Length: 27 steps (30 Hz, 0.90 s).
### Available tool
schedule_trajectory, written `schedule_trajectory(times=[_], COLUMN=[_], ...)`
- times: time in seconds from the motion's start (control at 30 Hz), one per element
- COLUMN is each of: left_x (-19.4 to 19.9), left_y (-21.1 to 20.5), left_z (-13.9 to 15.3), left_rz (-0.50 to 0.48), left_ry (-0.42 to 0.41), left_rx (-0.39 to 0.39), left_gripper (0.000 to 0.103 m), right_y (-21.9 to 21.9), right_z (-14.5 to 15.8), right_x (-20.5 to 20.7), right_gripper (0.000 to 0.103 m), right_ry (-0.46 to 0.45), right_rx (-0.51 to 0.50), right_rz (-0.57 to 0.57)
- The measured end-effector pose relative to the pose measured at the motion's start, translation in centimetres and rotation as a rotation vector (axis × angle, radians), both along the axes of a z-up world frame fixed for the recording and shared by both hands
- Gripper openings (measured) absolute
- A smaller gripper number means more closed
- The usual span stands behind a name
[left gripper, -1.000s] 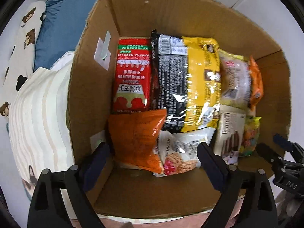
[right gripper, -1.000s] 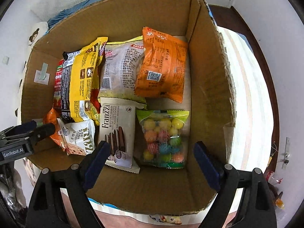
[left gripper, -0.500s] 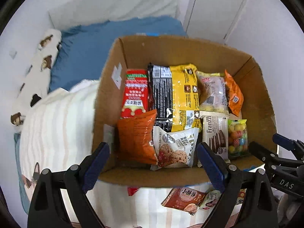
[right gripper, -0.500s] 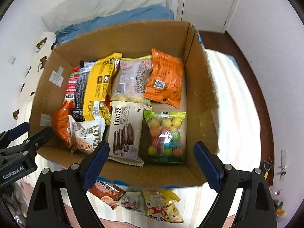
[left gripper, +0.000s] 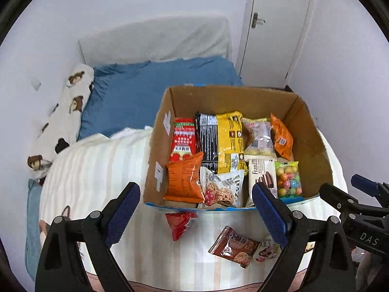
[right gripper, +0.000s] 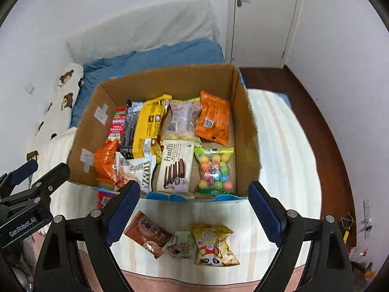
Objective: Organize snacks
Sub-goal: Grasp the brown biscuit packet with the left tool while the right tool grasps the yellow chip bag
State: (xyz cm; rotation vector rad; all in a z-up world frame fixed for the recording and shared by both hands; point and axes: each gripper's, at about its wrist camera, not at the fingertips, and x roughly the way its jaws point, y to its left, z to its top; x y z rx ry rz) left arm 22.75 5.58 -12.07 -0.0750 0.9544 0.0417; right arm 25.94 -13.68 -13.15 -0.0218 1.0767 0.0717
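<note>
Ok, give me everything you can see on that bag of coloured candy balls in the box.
The candy ball bag is a clear plastic pouch with green sealed bands at top and bottom, filled with round yellow, orange, pink, green and blue balls. It looks sealed and full. It lies flat on the floor of the cardboard box, in the near right corner, lengthwise toward the far wall. Its left edge meets the white Franzzi biscuit pack; the orange packet lies just beyond it. Neither hand-held gripper touches it.
</note>
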Motion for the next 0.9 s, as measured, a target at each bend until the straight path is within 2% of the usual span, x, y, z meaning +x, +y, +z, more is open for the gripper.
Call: schedule_trajectory(times=[0.23,0.4,0.5,0.63,0.7,0.8,0.83,0.87,0.9], left_x=[-2.7,-3.9,-4.1,-3.8,-3.3,-2.8,-2.6,-2.3,-2.0], left_y=[-0.5,-0.8,-0.7,-0.9,-1.1,-1.2,-1.2,-1.3,-1.6], left_z=[2.2,1.4,-1.3,-6.9,-10.2,-14.2,-15.2,-16.2,-16.8], left_rz=[-0.005,0.009,0.034,0.085,0.111,0.168,0.193,0.216,0.234], left_ry=[-0.049,-0.016,0.063,0.229,0.329,0.453,0.483,0.506,0.522], left_rx=[-0.006,-0.025,-0.06,-0.153,-0.221,-0.366,-0.418,-0.458,-0.473], left_gripper=[0.094,0.094,0.094,0.094,0.094,0.094,0.094,0.094,0.094], right_y=[0.0,-1.0,-2.3,-4.1,-4.9,-6.0,-6.1,-6.2,-6.3], right_z=[2.7,1.9,-1.0,-6.4,-9.0,-12.5,-13.1,-13.7,-14.3], right_x=[-3.0,-4.3,-4.4,-4.1,-3.8,-3.5,-3.5,-3.4,-3.5], right_gripper=[0.092,0.092,0.092,0.092,0.092,0.092,0.087,0.075,0.069], right_ry=[-0.064,-0.027,0.067,0.188,0.239,0.295,0.303,0.307,0.314], right_rx=[0.026,0.057,0.092,0.065,0.062,0.098,0.1,0.102,0.101], right_rz=[0.006,-0.008,-0.036,-0.078,-0.101,-0.125,-0.128,-0.131,-0.133])
